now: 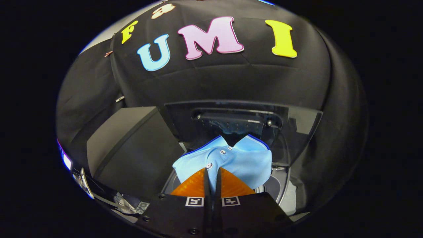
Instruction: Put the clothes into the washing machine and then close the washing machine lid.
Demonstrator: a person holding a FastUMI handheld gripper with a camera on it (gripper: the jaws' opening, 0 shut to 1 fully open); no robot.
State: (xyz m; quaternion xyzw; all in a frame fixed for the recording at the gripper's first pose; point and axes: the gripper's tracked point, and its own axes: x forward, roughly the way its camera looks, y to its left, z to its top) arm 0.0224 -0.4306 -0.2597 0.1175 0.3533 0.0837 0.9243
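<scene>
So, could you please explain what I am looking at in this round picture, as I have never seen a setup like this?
This comes from a camera that rides on a hand-held claw, looking forward along its two fingers. A person carries the claw; there is no robot arm. The fingers are closed almost together and pinch a light blue shirt with white buttons and a dark blue collar edge. Just beyond the shirt is a top-loading washing machine. Its clear lid stands open behind, and the shirt hangs over the round opening of the drum. Beside the washer is a dark grey box. The black cloth behind is the booth's wall.
</scene>
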